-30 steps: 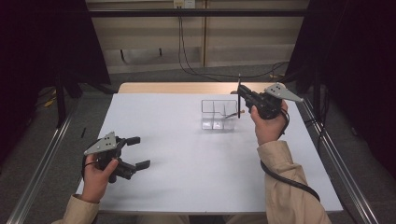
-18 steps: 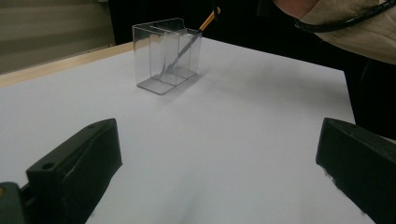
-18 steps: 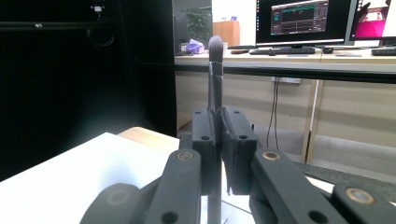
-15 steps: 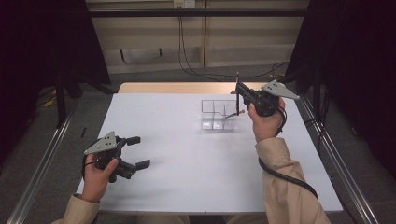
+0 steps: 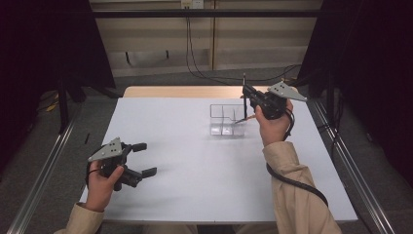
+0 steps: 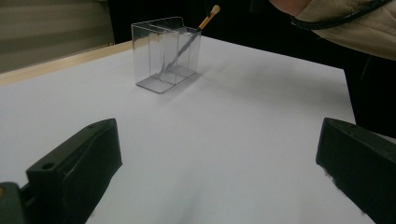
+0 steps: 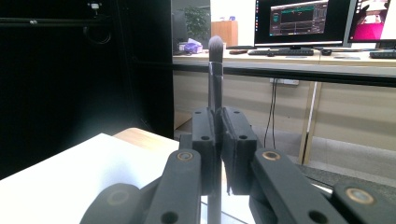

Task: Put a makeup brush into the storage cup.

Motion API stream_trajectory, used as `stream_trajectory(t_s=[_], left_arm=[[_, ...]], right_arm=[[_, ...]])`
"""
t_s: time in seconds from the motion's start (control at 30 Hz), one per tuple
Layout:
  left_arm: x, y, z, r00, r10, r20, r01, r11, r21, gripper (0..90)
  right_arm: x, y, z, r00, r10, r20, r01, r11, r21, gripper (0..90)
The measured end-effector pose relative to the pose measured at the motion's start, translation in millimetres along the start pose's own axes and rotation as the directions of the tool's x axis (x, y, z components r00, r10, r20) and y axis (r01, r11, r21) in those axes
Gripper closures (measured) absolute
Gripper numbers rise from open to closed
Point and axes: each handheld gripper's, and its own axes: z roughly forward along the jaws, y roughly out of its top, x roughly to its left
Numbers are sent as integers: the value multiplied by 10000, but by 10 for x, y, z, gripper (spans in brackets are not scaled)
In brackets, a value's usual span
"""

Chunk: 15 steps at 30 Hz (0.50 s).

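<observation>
While the right tongs [image 7: 218, 140] clamp a makeup brush [image 7: 215, 70] upright at frame centre, bristles up, the left tongs [image 5: 141, 159] stay spread, lower left; no writing legible.

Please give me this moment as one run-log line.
right gripper: shut on dark brush, upright over clear organizer | left gripper: open, empty | second brush: leaning in organizer

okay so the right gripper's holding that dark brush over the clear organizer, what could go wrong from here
1. The right gripper pinches the dark brush by its thin handle alone, so it may slip or swing on the way down.
2. The clear organizer looks light and stands unheld; the open left gripper is far off, so a bump may shift or tip it.
3. The leaning brush already inside could get knocked.
</observation>
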Motion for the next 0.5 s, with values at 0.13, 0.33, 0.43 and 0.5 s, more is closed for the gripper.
stream_trajectory(t_s=[0.13, 0.33, 0.43, 0.5], left_arm=[[3, 1, -8, 10000, 2, -6, -2, 10000, -26, 0], [0, 1, -12, 10000, 9, -10, -9, 10000, -32, 0], [0, 1, -16, 10000, 3, -16, -3, 10000, -34, 0], [0, 2, -17, 10000, 17, -31, -18, 10000, -27, 0]], right_arm=[[8, -19, 33, 10000, 74, 33, -74, 10000, 36, 847], [7, -55, 72, 9999, 29, 136, -30, 9999, 100, 847], [1, -72, 81, 9998, 45, 187, -47, 9999, 113, 847], [-10, -86, 90, 9998, 33, 203, -35, 9999, 125, 847]])
